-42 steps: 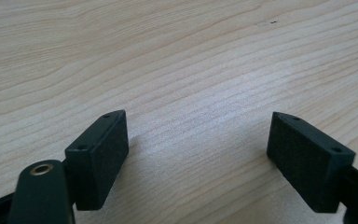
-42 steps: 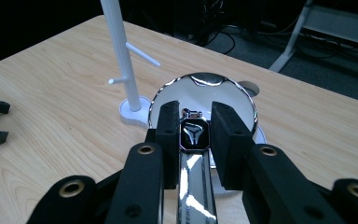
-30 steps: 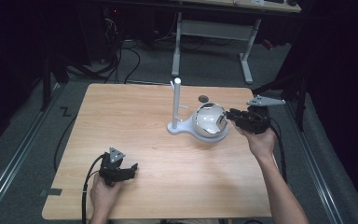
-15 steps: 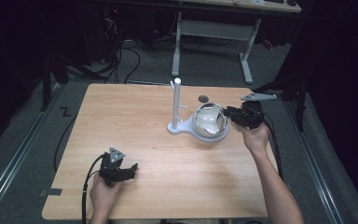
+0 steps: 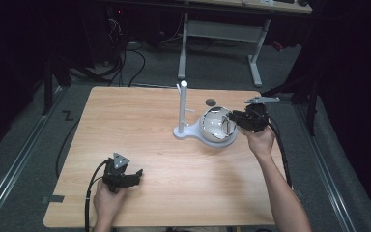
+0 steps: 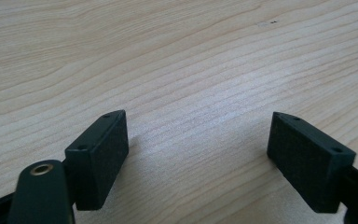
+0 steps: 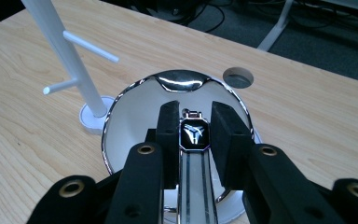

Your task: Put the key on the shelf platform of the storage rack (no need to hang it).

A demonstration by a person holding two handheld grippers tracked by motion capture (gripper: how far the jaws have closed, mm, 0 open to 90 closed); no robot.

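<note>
Table: pale wooden top, grain running along its length, with a small round cable hole near the far edge.
Stand: white post rising upright from a round white base, two short pegs sticking out of its side; it is just to the left of the bowl in the high view.
Bowl: white inside with a shiny chrome rim, sitting on the table on its right half, touching or nearly touching the stand's base — which one I cannot tell.
Right gripper: held over the bowl from the right side, its jaws closed on the watch, pads pressing on both sides of the case.
Left gripper: low over bare wood near the front left corner, well apart from the bowl — jaws wide apart, nothing between them.
Watch: dark eight-sided face with a metal band running back between the right gripper's jaws, held above the bowl's inside.
</note>
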